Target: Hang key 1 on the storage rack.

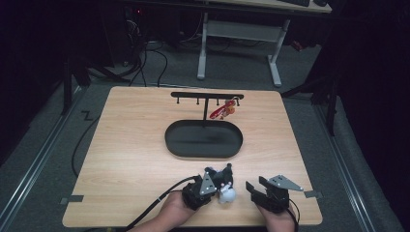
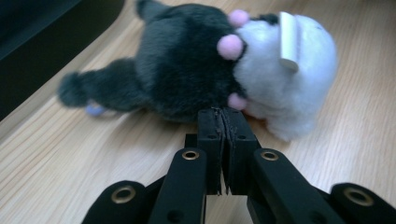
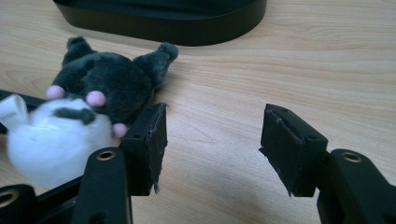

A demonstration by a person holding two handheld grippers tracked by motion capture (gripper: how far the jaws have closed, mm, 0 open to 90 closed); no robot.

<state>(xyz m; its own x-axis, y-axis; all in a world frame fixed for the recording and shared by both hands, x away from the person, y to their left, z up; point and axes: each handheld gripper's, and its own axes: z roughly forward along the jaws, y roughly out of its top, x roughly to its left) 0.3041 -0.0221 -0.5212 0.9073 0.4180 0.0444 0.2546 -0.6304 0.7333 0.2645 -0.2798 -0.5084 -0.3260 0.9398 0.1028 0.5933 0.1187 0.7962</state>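
At the near edge of the table (image 1: 121, 145), we hold the left gripper (image 2: 223, 116) with its jaws pressed together, tips touching the plush toy (image 2: 210, 65); whether they pinch fur, we cannot tell. Just beside it, the right gripper (image 3: 212, 140) stands with jaws wide apart, likely ready to assist. Farther off, mid-table, sits the black tray (image 1: 203, 140), then the hook rack (image 1: 207, 95), carrying a red keychain (image 1: 223, 111).

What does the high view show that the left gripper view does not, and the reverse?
High view alone: the hook stand with a red keychain hanging, and the open right gripper. Left gripper view alone: the left gripper shut, its tips at the plush toy, and the toy's white tag. Both: toy, table, black tray.
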